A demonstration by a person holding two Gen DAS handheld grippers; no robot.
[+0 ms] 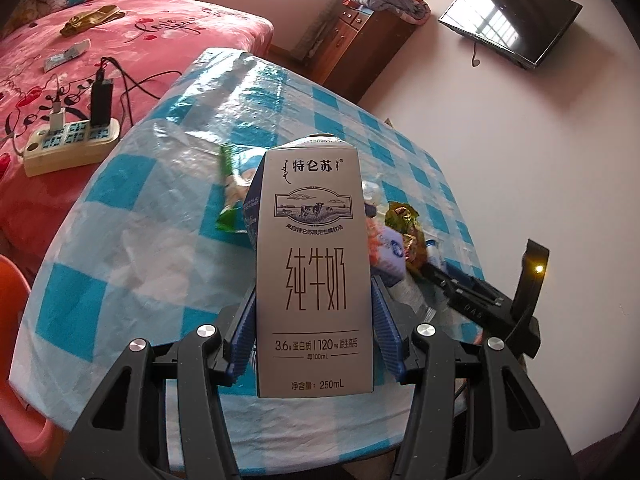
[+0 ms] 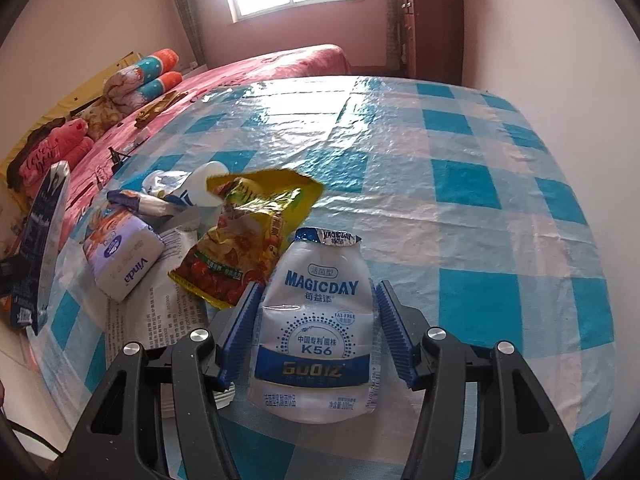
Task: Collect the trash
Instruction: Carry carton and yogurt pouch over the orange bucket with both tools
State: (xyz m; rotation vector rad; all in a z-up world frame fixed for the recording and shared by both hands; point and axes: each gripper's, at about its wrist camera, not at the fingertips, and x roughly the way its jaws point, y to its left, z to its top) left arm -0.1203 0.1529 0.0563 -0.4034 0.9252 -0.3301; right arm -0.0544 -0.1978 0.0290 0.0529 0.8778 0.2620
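Left gripper (image 1: 314,324) clamped, right gripper (image 2: 316,332) fingers apart

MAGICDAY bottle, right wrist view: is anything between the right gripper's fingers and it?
Nothing visible. The MAGICDAY bottle sits directly between the right gripper pads. The left pad looks against it; a slight gap shows at the right pad. The yellow snack bag lies beyond, left.

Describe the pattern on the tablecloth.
The tablecloth has blue and white checks, shown best in the right wrist view.
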